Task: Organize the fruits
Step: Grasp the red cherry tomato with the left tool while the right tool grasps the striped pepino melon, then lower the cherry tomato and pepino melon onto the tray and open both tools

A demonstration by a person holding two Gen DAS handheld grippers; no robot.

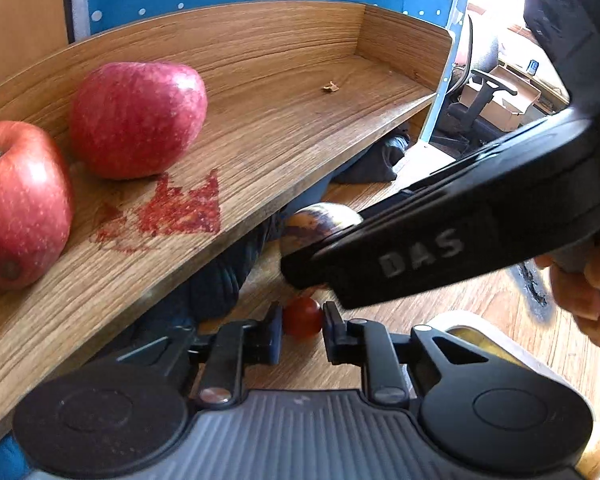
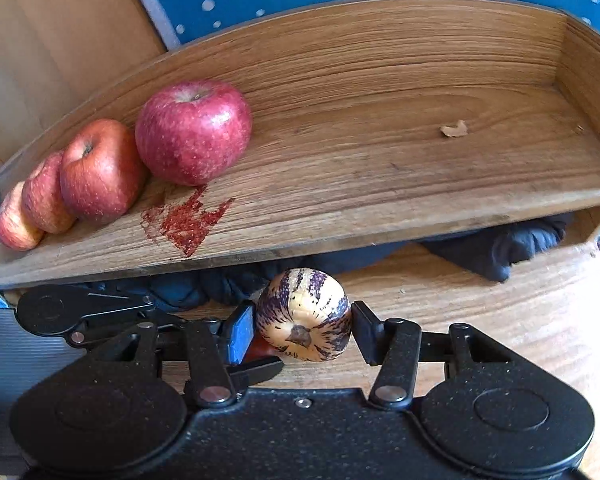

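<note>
1. On the left end of the wooden tray [image 2: 380, 168], the apples are already lined up in a row: the palest apple [image 2: 12, 220] at the far end, then a second apple [image 2: 44, 196], a third apple [image 2: 100, 168], and the big dark-red apple [image 2: 194, 132] closing the line. So that part looks done to me. There's a red stain [image 2: 188, 220] on the wood just in front of them, and a little dry scrap [image 2: 454, 129] sits alone further right.

2. The whole right half of the tray is bare, so I'd guess that's where the remaining fruit is headed. Two pieces are not yet in, both in the air in front of the tray's front edge, above the desk [image 2: 500, 320].

3. The left gripper [image 1: 302, 320] has its fingers pinched narrow on a small cherry tomato [image 1: 302, 318], which sits right between the pads, touching both.

4. The right gripper [image 2: 304, 320] has its fingers spread wider around a striped cream-and-purple fruit [image 2: 304, 314], looks like a pepino melon, clamped across its middle with the stem end facing the camera. It sits just beside the tomato, the two grippers nearly touching.

5. Roughly halfway, I'd say: apples sorted, these two left to place.
</note>
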